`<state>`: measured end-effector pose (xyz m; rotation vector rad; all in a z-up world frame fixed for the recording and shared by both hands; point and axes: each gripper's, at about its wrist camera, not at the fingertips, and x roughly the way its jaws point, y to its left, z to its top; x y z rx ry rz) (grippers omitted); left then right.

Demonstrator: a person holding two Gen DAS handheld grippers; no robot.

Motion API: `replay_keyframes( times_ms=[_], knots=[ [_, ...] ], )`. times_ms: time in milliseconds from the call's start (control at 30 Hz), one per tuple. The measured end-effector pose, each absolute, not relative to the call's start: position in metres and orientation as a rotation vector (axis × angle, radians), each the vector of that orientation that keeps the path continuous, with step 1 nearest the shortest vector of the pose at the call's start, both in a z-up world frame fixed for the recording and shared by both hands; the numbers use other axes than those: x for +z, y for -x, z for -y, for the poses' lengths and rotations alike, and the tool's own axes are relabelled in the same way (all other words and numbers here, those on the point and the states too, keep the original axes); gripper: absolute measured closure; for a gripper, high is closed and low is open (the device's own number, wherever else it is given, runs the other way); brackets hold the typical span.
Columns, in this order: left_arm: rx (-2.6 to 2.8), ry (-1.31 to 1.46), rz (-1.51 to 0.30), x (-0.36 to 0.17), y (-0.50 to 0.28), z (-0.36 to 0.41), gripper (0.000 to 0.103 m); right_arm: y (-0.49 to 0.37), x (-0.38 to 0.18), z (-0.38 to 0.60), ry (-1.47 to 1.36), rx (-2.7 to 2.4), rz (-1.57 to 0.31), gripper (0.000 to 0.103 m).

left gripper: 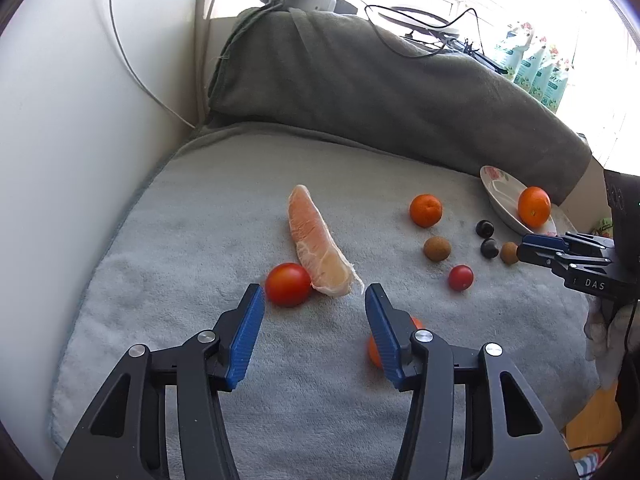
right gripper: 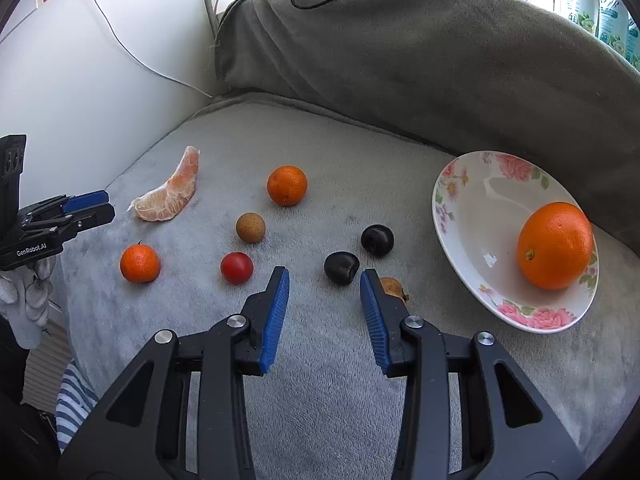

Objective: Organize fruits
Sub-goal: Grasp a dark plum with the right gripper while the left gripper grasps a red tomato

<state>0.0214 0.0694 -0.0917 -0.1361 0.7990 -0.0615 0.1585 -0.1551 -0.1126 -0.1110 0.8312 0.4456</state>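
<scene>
A grey fleece blanket [right gripper: 320, 400] covered the seat, running up over a bolster [right gripper: 420, 60] at the back, with a white wall [right gripper: 80, 80] and a thin white cable [right gripper: 120, 46] to the left.

Only one container out there: a white floral plate [right gripper: 464, 216], tilted against the bolster, and in it a single large orange [right gripper: 555, 245], resting at the low right side. Everything else lay loose on the blanket.

The count, then. Two mandarins: one [right gripper: 287, 185] toward the back, one [right gripper: 140, 263] nearer the left gripper [left gripper: 314, 300]. Two red tomatoes: a small one [right gripper: 237, 267] mid-blanket, and a bigger one [left gripper: 288, 284] touching the tip of the peeled pomelo segment [left gripper: 318, 246], just ahead of the left gripper's left finger. One such segment. Two dark cherries [right gripper: 377, 240] [right gripper: 341, 268], near each other. Two brown longans: one [right gripper: 251, 227] in the open, the other [right gripper: 394, 286] half hidden behind the right gripper's [right gripper: 324, 284] right finger.

Both grippers stood partly open with nothing between their blue pads, the nearer cherry just ahead of the right one's tips. A white-gloved hand [right gripper: 28, 292] held the left tool.
</scene>
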Motion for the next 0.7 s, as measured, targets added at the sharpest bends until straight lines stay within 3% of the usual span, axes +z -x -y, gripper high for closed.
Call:
replay_keyframes(
  times_ms=[233, 333, 700],
  knots=[
    [-0.066, 0.154, -0.805, -0.097, -0.029, -0.078, 0.054, -0.165, -0.12, 0.153, 0.131, 0.428, -0.857, 0.07],
    [-0.061, 0.167, -0.821, -0.104, -0.033, -0.085, 0.06, -0.168, -0.122, 0.15, 0.145, 0.428, -0.864, 0.071],
    [-0.072, 0.227, -0.85, -0.118, -0.042, -0.1, 0.061, -0.186, -0.132, 0.135, 0.204, 0.415, -0.89, 0.072]
  ],
)
